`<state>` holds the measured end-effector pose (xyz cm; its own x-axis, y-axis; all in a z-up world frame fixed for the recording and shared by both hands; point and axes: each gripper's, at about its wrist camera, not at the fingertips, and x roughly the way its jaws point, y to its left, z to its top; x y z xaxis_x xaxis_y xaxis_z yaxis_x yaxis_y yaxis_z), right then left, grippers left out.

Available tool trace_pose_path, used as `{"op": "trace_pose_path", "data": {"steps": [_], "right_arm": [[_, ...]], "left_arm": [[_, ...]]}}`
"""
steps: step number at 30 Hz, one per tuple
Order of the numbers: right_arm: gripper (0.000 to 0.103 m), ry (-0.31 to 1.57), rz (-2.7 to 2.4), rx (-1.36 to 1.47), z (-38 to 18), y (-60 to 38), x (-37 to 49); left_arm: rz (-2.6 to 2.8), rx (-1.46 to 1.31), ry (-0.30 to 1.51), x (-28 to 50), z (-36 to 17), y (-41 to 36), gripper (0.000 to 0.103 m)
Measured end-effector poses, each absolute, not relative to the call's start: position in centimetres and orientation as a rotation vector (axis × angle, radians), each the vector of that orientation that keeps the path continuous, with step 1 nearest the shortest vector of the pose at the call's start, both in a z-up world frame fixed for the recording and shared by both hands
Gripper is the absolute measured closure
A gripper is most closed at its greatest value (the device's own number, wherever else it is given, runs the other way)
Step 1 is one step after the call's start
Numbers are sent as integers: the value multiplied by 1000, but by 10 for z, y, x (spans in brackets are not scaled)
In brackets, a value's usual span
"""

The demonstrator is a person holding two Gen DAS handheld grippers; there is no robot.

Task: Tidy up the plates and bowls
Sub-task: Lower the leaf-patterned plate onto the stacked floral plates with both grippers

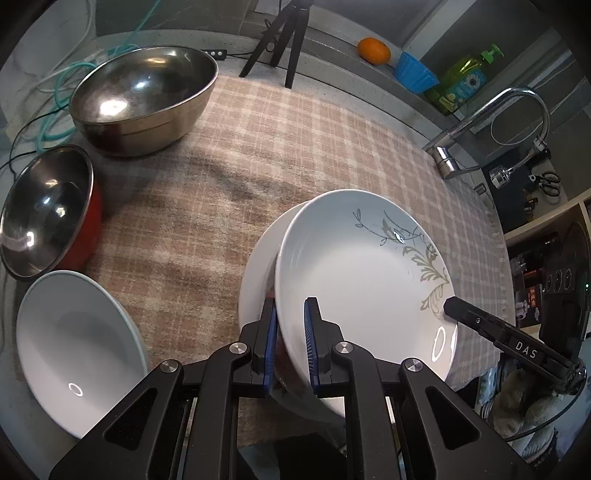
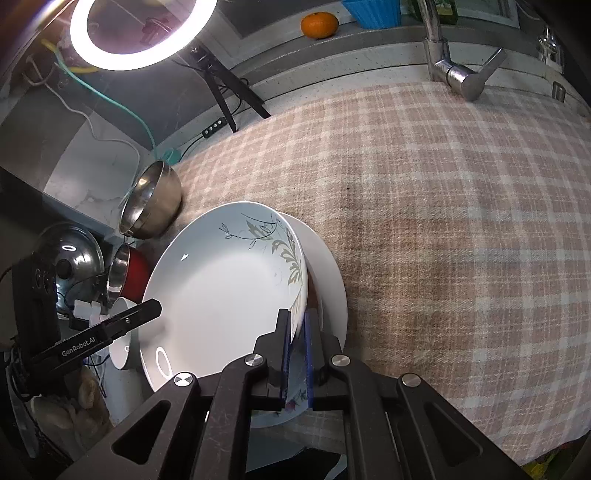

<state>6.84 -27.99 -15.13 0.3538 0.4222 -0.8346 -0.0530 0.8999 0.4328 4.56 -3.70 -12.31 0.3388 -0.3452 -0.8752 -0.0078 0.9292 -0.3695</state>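
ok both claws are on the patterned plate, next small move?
Probably lower it straight down onto the plain plate. Both the left claw and the right claw pinch opposite rims of the patterned plate, which sits tilted and off-centre over the plain one, so ease down before releasing.

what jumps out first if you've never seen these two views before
The leaf-patterned white plate dominates both views, held tilted over a plain white plate on the checked cloth, with the left gripper and right gripper each clamped on its rim. In the right wrist view a glowing ring light blazes at top left.
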Motion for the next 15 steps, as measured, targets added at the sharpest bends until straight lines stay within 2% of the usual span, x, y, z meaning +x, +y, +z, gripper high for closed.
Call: {"op": "trace_pose_path", "data": {"steps": [15], "right_arm": [[97, 1194, 301, 348, -163, -275, 60]], "left_arm": [[-210, -324, 1216, 44, -129, -36, 91]]}}
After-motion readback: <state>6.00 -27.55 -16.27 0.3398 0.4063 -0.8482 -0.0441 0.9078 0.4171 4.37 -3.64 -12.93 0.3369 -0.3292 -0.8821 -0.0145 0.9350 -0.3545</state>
